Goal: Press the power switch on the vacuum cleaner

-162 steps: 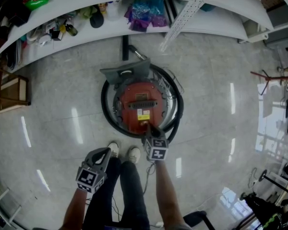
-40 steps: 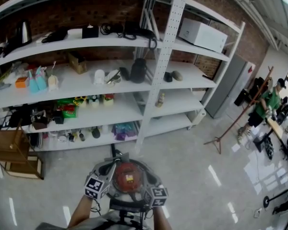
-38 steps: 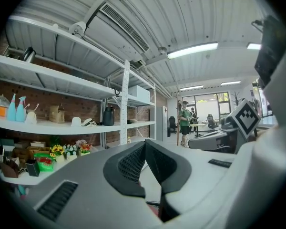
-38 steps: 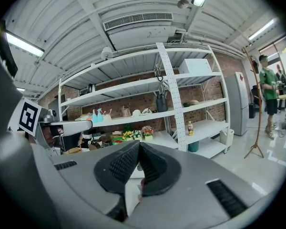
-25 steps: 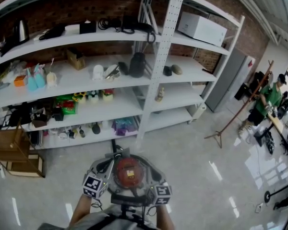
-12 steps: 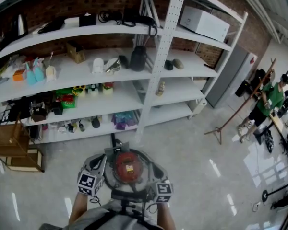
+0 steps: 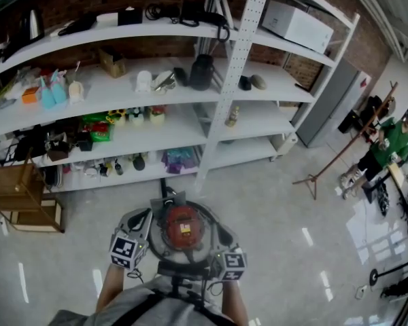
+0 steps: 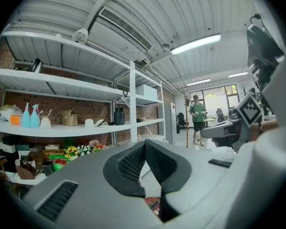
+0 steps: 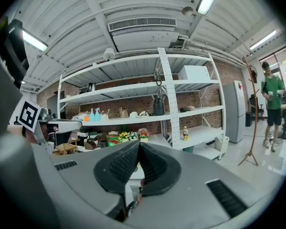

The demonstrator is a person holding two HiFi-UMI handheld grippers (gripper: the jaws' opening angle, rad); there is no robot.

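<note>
The vacuum cleaner [image 7: 182, 225] is a round red-topped canister ringed by a black hose, standing on the floor right in front of me. My left gripper [image 7: 142, 216] hangs over its left side and my right gripper [image 7: 222, 236] over its right side. Both point level toward the shelves, away from the canister. In the left gripper view the jaws [image 8: 144, 146] are shut with nothing between them; a sliver of the red vacuum cleaner [image 8: 153, 203] shows below. The right gripper [image 9: 138, 146] is shut and empty too. The power switch cannot be made out.
A white shelving rack [image 7: 236, 66] full of bottles, boxes and tools fills the space ahead. A wooden crate stand [image 7: 19, 202] stands at the left. A wooden coat stand [image 7: 340, 156] and a person in a green shirt [image 7: 392, 143] are at the right.
6.5 s ago I looked straight down with the right gripper's tip on the vacuum's red top. Since then the view has lifted to the shelves; both grippers hover level, drifting slightly apart.
</note>
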